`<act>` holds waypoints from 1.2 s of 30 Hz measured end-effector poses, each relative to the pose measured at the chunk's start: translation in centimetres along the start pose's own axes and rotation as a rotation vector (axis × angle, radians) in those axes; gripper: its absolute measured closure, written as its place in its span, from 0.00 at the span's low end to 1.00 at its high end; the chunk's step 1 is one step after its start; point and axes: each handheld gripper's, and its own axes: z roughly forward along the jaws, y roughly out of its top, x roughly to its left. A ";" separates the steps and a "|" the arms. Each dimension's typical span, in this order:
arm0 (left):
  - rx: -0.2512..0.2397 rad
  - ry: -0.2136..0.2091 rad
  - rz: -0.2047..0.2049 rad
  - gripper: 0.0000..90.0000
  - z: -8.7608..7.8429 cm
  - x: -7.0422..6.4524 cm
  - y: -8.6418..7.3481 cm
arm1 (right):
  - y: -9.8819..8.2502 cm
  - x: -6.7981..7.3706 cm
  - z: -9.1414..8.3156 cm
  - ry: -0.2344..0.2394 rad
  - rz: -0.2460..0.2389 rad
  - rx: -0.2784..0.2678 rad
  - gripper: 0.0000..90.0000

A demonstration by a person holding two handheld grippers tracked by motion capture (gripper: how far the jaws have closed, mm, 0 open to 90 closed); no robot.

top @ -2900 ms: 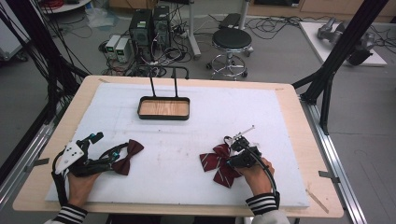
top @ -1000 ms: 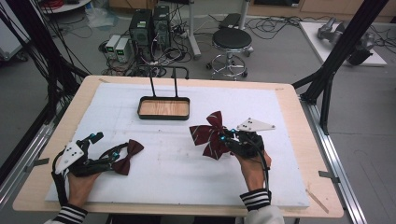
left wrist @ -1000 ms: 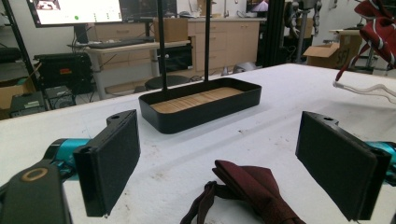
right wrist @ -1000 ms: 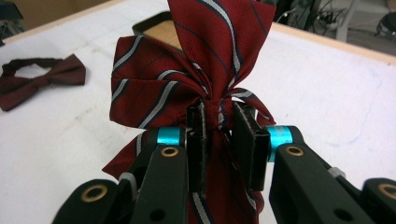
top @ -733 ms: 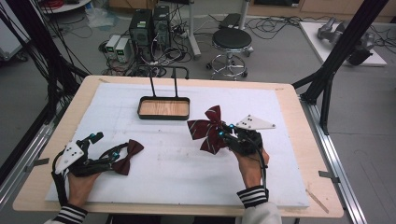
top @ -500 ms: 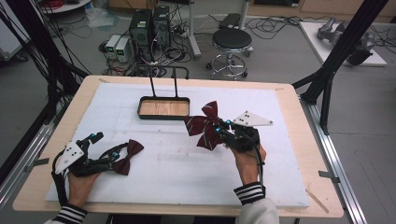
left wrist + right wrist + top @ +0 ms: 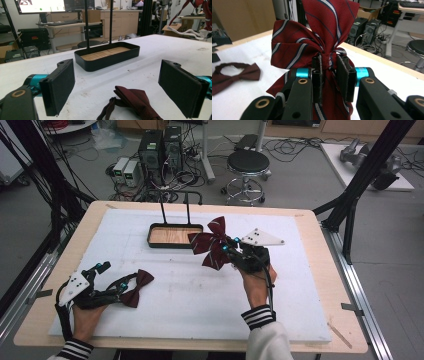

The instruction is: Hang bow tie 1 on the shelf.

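Left gripper (image 7: 131, 281): jaws spread around the plain maroon bow tie (image 7: 137, 289) lying on the table, not pinching; right gripper (image 7: 228, 251): jaws pinching the knot of the striped bow tie (image 7: 210, 241), held aloft beside the black tray (image 7: 152, 240); risk: knot-only grip may slip, 1 wing snagging the tray rim.

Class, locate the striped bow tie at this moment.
In the high view, the striped bow tie is pinched at its knot by the right gripper, above the table beside the black tray.
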 end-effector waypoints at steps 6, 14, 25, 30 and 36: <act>-0.001 -0.001 -0.002 0.16 0.0 0.0 0.0 | 1.3 0.0 1.1 0.010 -0.002 -0.025 0.84; 0.001 -0.002 -0.003 0.16 0.0 0.0 0.0 | 2.9 0.1 2.6 0.023 0.003 -0.033 0.84; 0.000 -0.004 -0.009 0.16 0.0 0.1 0.0 | 4.4 -0.3 4.6 0.025 0.000 -0.042 0.84; -0.001 -0.005 -0.013 0.16 0.0 0.1 0.0 | 4.6 -0.4 5.5 0.023 0.007 -0.046 0.84; 0.001 -0.003 -0.013 0.16 0.0 0.1 0.0 | 5.1 -0.6 6.6 0.050 0.025 -0.069 0.84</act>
